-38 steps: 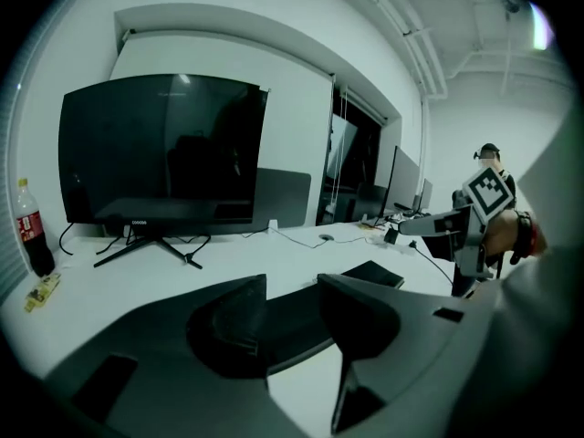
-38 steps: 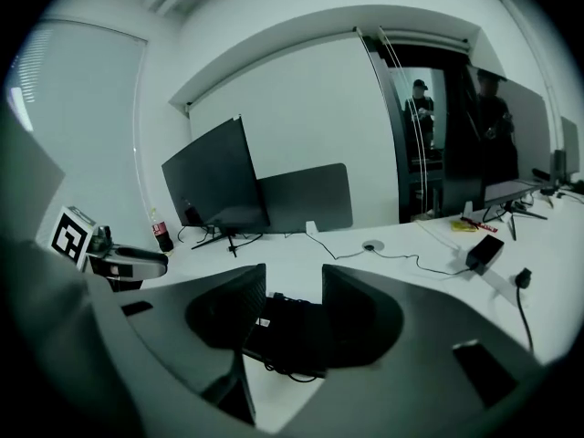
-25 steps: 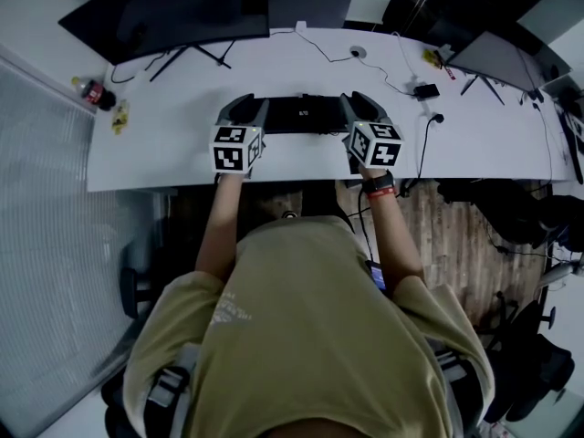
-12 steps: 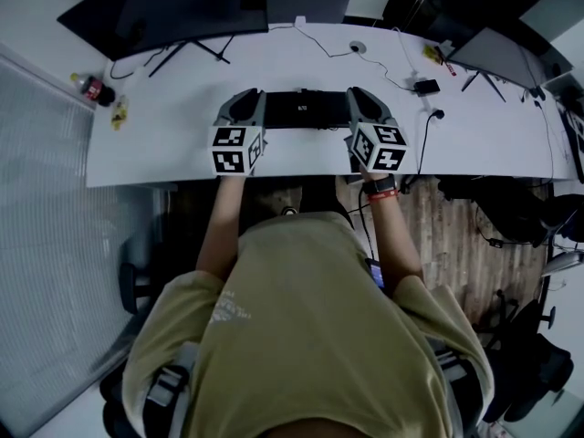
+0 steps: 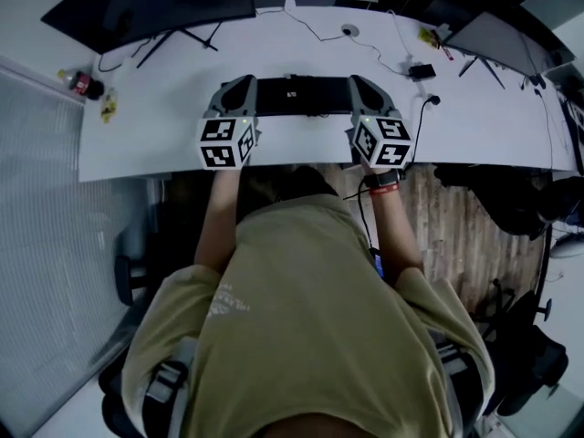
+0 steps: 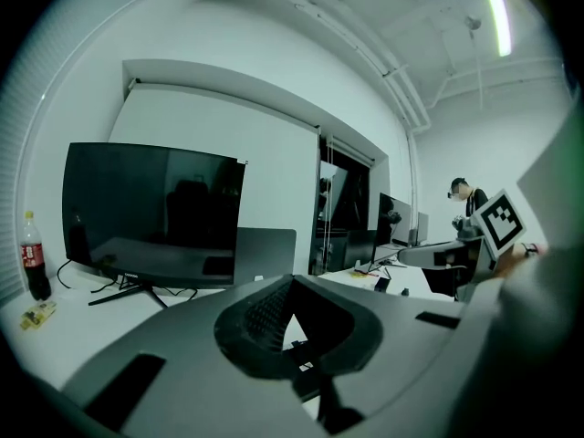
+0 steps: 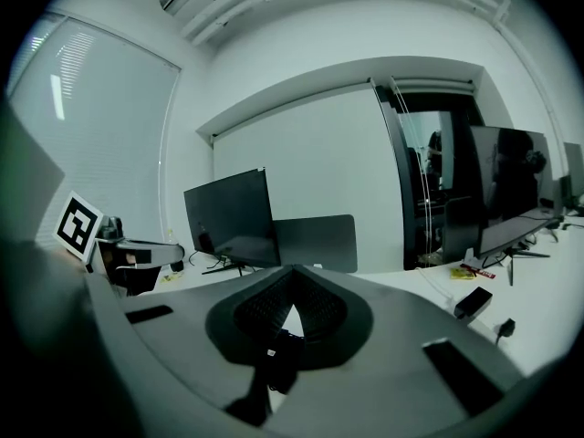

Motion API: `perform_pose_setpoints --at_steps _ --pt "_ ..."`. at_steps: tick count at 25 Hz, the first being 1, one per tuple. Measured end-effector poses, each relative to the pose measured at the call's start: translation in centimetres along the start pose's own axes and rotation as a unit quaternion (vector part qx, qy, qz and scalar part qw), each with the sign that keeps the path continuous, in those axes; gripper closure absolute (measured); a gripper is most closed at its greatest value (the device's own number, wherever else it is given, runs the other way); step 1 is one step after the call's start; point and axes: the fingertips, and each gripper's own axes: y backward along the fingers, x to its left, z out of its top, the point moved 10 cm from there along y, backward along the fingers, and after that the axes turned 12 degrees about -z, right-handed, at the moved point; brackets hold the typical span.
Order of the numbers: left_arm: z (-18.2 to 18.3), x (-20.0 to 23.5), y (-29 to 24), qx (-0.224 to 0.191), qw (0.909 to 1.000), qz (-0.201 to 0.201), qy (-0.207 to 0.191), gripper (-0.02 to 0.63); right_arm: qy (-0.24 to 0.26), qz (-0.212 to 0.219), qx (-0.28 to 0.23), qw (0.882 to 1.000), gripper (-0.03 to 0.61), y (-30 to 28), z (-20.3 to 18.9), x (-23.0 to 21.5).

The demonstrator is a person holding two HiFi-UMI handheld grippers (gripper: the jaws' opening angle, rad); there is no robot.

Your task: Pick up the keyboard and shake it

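Note:
A black keyboard (image 5: 304,95) lies crosswise on the white desk (image 5: 155,149), between my two grippers. My left gripper (image 5: 243,88) is shut on its left end and my right gripper (image 5: 359,88) on its right end. In the left gripper view the jaws (image 6: 290,286) meet at their tips, with a dark edge of the keyboard (image 6: 308,374) caught in the gap lower down. The right gripper view shows the same: tips together (image 7: 292,276) and the keyboard's end (image 7: 274,365) between the pads. Whether the keyboard is off the desk I cannot tell.
A dark monitor (image 5: 151,7) stands at the back left, with a cola bottle (image 5: 80,83) and a snack wrapper (image 5: 109,108) near the left end. Cables and a power adapter (image 5: 422,69) lie back right, beside another screen (image 5: 497,39). A person (image 6: 467,199) stands far off.
Both pairs of jaws have closed in on the keyboard's ends. The grippers and keyboard now sit higher and larger in the head view, and the grippers' marker cubes have come up.

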Motion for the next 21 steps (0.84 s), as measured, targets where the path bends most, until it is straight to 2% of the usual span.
perform_pose_setpoints --at_steps 8,12,17,21 --pt "1.5 -2.2 -1.9 0.023 0.9993 0.030 0.005 0.594 -0.002 0.034 0.009 0.999 0.555 -1.8 3.0 -2.5" --pt "1.6 -2.6 -1.4 0.026 0.9982 0.050 0.023 0.594 0.001 0.054 0.005 0.999 0.555 -1.6 4.5 -2.7" --pt "0.7 -3.6 -0.9 0.026 0.9970 0.053 0.050 0.594 0.021 0.075 0.024 0.997 0.555 -1.8 3.7 -3.6" --pt "-0.1 -4.4 -0.7 0.026 0.9969 0.066 0.035 0.594 0.057 0.107 0.037 0.992 0.555 -2.8 2.8 -4.4"
